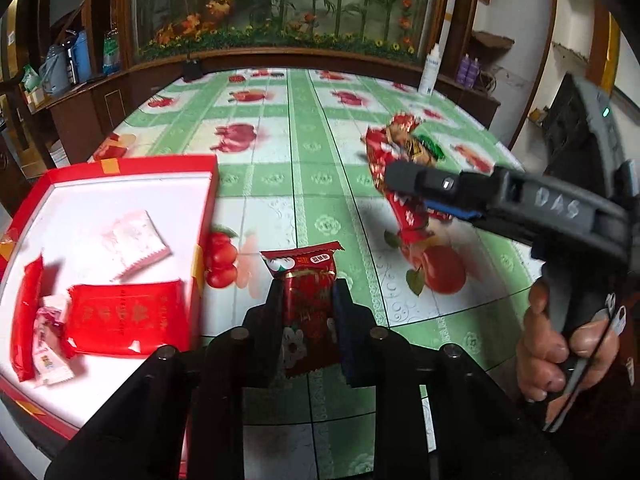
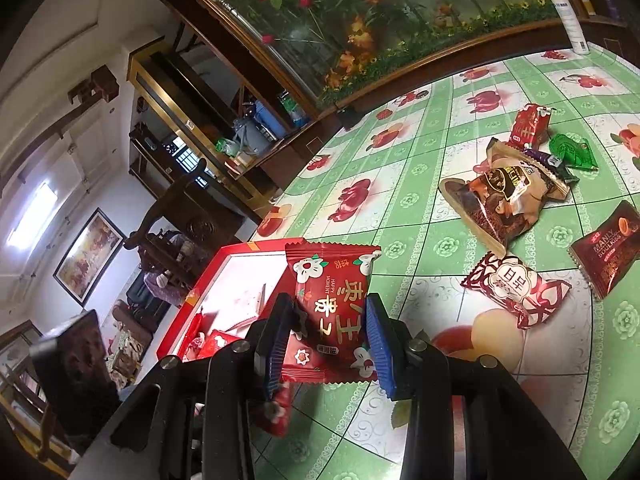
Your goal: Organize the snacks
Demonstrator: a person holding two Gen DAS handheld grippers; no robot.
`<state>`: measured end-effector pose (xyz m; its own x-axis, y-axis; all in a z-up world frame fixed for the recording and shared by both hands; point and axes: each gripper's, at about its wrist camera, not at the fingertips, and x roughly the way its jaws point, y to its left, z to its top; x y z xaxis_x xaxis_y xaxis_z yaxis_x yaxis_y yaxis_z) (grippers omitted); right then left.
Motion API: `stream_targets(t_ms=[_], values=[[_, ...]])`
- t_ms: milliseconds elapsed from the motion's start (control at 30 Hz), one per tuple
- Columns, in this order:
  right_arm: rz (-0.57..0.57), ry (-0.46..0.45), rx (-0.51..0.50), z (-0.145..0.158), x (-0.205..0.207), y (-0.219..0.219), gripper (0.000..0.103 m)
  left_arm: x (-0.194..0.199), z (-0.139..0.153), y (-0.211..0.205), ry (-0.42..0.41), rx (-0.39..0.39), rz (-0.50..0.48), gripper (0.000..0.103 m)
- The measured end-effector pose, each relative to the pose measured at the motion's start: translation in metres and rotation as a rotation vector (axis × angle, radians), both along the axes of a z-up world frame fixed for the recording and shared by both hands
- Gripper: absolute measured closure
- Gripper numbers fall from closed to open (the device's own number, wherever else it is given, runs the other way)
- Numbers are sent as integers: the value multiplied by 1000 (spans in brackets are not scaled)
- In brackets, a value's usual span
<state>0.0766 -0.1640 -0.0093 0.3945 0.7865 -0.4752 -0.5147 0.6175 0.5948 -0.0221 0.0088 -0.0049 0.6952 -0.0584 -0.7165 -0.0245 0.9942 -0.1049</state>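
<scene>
Both cameras ride their grippers, close above the table [image 1: 304,152], angled down. The left looks straight across – box [image 1: 120,168] at nine o'clock. The right seems rolled – box [image 2: 240,252] at eight. Both show table, box and cabinet [image 1: 280,8].

Pretty bright indoor light overall, colours pop. Heavy fisheye warp in both views, dark vignette at the corners, straight lines bending near the edges. The ceiling light [image 2: 30,216] blows out to white in the right wrist view. Left wrist view is smeared, especially the red box [image 1: 206,216] and far snacks.
</scene>
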Motion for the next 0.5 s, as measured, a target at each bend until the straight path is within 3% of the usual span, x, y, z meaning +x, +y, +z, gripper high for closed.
stream_targets(t_ms=[167,233,500], values=[[42,-28,-3,4,-3,19,65,-16,26,28,-82,19,63,84],[68,-22,0,4,-2,35,65,-21,32,44,-96,27,101,97],[187,-23,-9,7,-7,109,65,-28,27,101,-91,22,241,97]])
